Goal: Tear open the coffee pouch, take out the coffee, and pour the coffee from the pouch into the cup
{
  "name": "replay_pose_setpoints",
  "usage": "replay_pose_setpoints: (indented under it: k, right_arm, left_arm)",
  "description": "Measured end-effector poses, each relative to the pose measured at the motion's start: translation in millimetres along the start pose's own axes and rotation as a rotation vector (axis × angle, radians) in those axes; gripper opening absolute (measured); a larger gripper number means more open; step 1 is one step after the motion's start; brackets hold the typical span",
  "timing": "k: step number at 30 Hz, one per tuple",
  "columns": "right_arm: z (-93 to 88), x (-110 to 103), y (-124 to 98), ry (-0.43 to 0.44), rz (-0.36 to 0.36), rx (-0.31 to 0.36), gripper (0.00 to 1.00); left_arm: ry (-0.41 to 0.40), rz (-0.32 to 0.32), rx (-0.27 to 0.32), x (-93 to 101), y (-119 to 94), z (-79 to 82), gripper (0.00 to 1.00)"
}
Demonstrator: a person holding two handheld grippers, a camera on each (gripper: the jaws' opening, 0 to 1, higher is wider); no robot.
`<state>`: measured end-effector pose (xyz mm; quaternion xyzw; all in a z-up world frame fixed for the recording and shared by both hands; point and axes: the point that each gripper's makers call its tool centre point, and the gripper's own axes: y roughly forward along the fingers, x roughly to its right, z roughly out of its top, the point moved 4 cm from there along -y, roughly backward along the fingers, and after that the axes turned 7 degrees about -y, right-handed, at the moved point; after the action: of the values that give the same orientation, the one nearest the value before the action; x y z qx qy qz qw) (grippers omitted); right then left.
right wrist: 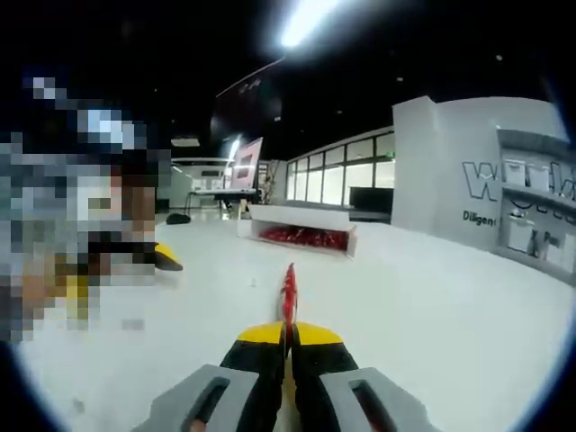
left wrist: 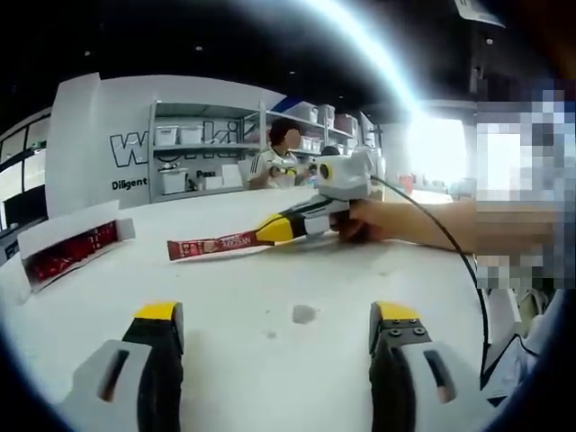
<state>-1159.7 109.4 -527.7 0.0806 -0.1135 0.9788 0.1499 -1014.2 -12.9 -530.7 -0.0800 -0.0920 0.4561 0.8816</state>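
Left gripper at bottom of left gripper view, jaws wide apart, holding nothing, hovering over white table. Right gripper at bottom centre of right gripper view, yellow tips together, clamped on end of red coffee pouch. Same pouch mid-frame in left gripper view, sticking out leftward from right gripper, level above table. White open box of red sachets beyond, centre of right gripper view

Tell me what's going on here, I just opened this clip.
A person is working with two handheld grippers over a white table. The right gripper is shut on a long, narrow red coffee pouch, holding it by one end above the table. The left gripper hangs open and empty. A white box of red packets sits beyond.
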Motion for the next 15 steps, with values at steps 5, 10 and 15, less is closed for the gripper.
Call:
replay_pose_setpoints:
  k: [5,10,15]
  right_arm:
    - [1.2,-0.5,-0.4,-0.004,-0.003,0.007,0.04]
    - [3.8,-3.4,-1.9,-0.006,-0.001,0.022,0.04]
    - [3.9,-4.2,-1.0,-0.015,0.005,0.019,0.04]
  left_arm:
    - [0.008,-0.007,0.004,1.7,-0.9,0.2,0.84]
    - [0.023,-0.01,0.0,3.9,-1.3,-0.6,0.82]
    - [0.029,-0.029,-0.003,5.0,-1.5,-0.6,0.8]
